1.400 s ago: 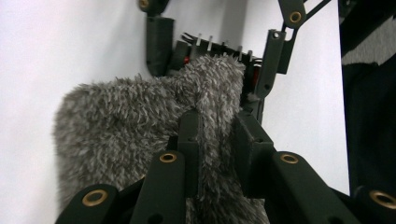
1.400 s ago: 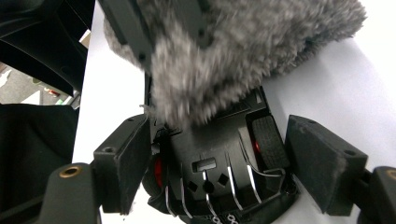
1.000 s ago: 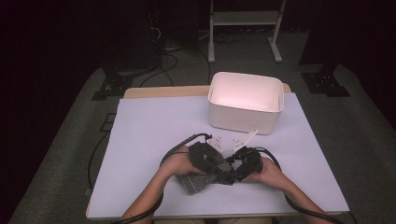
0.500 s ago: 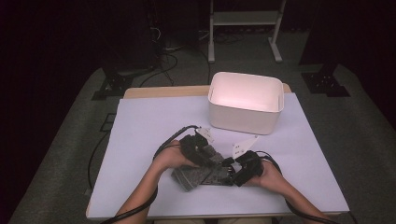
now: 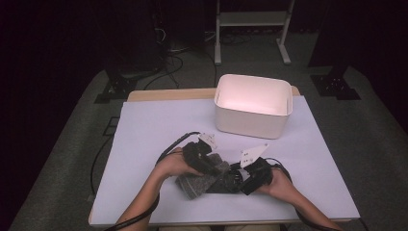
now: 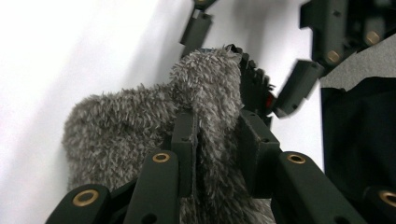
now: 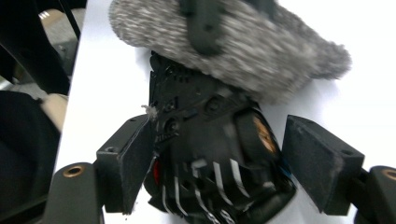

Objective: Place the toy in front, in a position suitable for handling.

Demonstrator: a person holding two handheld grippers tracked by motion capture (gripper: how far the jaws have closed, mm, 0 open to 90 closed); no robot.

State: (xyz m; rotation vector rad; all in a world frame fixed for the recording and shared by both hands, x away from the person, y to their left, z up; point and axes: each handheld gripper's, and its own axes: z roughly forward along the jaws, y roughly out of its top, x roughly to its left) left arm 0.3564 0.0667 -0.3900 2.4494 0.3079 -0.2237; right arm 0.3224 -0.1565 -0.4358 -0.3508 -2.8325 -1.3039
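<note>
— Things on the worktop (image 5: pixel 144 130), by my count: one white bin (image 5: pixel 253 105), one fuzzy grey cover (image 5: pixel 199 179), one black gadget (image 5: pixel 226 182) half inside it, and two grippers.

— Where's the fuzzy one sitting?

— Near the front edge, between the person's two hands, well apart from the bin, which stands at the far right of the white sheet. It lies flat, its long axis running roughly left to right, the rounded closed end towards the left and the black gadget sticking out of its right end.

— And the left gripper (image 5: pixel 208 161)?

— Clamped on the cover. In the left gripper view its jaws pinch a ridge of the grey pile (image 6: pixel 205 116) between them.

— The right gripper (image 5: pixel 239 179)?

— Its jaws stand apart on either side of the black gadget (image 7: pixel 205 140); one pad is against its side, the other clear of it. So spread, not gripping.

— Anything in the way?

— Cables trail from both grippers across the sheet, and the hands hide part of the cover from above. Beyond the worktop there's a white stand (image 5: pixel 250 19) and cables on the floor.
</note>
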